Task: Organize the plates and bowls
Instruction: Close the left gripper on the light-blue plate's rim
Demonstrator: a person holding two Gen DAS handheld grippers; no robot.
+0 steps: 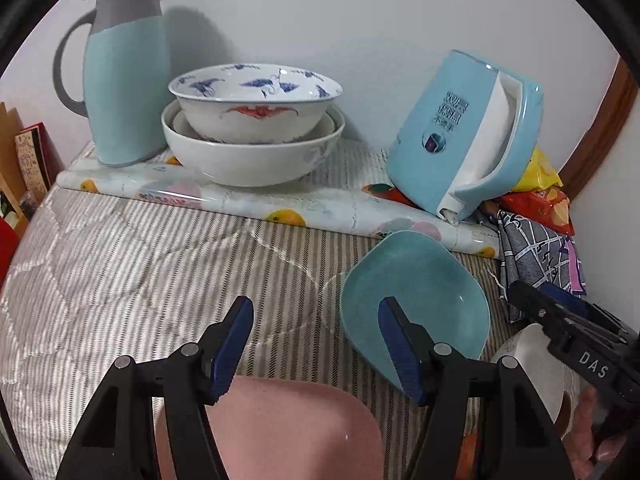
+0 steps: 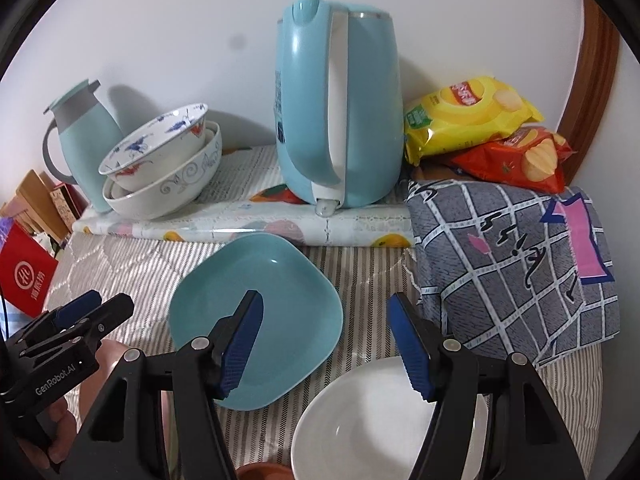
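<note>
A teal square plate (image 1: 416, 292) (image 2: 256, 320) lies on the striped cloth. A pink plate (image 1: 280, 432) lies under my left gripper (image 1: 316, 344), which stands open with nothing between its fingers. A white bowl (image 2: 360, 420) (image 1: 532, 360) sits beneath my right gripper (image 2: 326, 340), also open and empty, its left finger hanging over the teal plate's edge. At the back, a blue-patterned bowl (image 1: 256, 96) (image 2: 156, 148) is nested in larger white bowls (image 1: 252, 160) (image 2: 168, 192). Each gripper shows in the other's view: the left gripper (image 2: 100, 306) and the right gripper (image 1: 536, 296), both hand-held.
A teal thermos jug (image 1: 124, 80) and a teal kettle (image 2: 340, 120) stand on the fruit-print mat (image 2: 248, 220) by the wall. Chip bags (image 2: 472, 116) and a folded grey cloth (image 2: 512, 268) fill the right. Boxes (image 2: 28, 276) crowd the left edge. A brown rim (image 2: 260, 472) shows at the bottom.
</note>
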